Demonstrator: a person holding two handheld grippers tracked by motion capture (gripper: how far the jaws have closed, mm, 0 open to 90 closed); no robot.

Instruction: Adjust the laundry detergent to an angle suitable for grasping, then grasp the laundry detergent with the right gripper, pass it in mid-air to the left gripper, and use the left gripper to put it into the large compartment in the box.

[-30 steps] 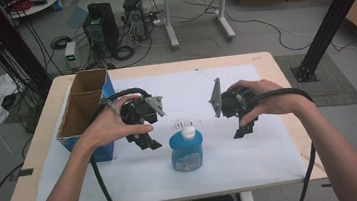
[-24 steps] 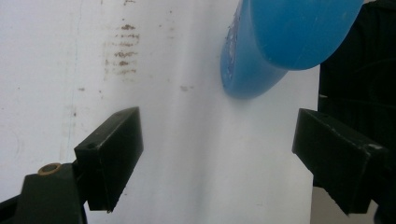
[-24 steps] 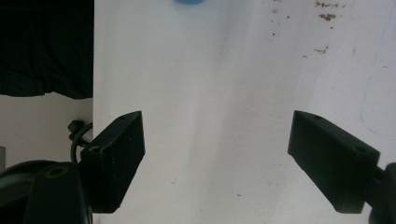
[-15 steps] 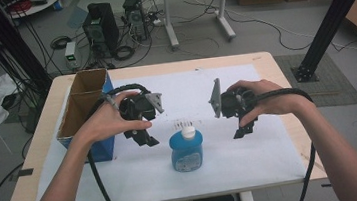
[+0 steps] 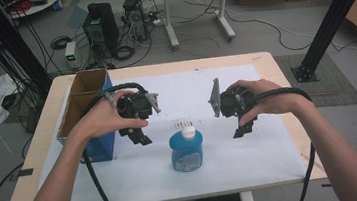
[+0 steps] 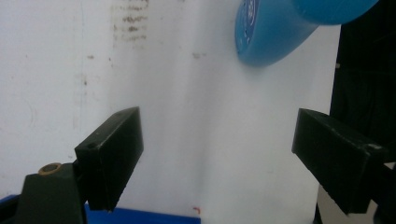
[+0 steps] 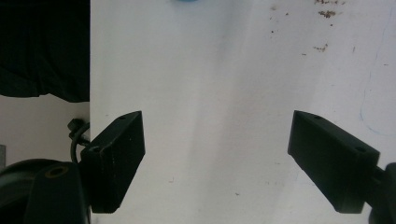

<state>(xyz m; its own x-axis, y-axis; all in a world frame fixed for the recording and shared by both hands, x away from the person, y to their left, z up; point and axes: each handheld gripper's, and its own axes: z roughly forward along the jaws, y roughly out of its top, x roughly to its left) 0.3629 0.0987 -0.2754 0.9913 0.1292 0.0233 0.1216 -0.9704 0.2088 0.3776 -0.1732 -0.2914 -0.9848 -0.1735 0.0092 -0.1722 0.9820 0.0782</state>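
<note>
A blue bottle (image 5: 187,151) with a white cap (image 5: 188,131) stands upright on the white sheet (image 5: 253,163) near the table's front middle. My left gripper (image 5: 140,136) hangs just left of the bottle, apart from it, pointing down at the sheet. In the left gripper view its jaws (image 6: 219,158) stand wide open and empty, with the bottle (image 6: 275,32) at the upper right. My right gripper (image 5: 242,130) hovers to the right of the bottle, about a hand's width off. The right gripper (image 7: 215,158) is open over bare sheet with nothing between its jaws.
An open cardboard box (image 5: 86,102) with a blue side stands at the table's left, close behind my left hand. The wooden table (image 5: 273,63) ends just beyond the sheet on all sides. Cables trail from both grippers toward the front edge.
My left gripper has drifted slightly to the left, a little further from the bottle. The right gripper and the bottle have not moved.
</note>
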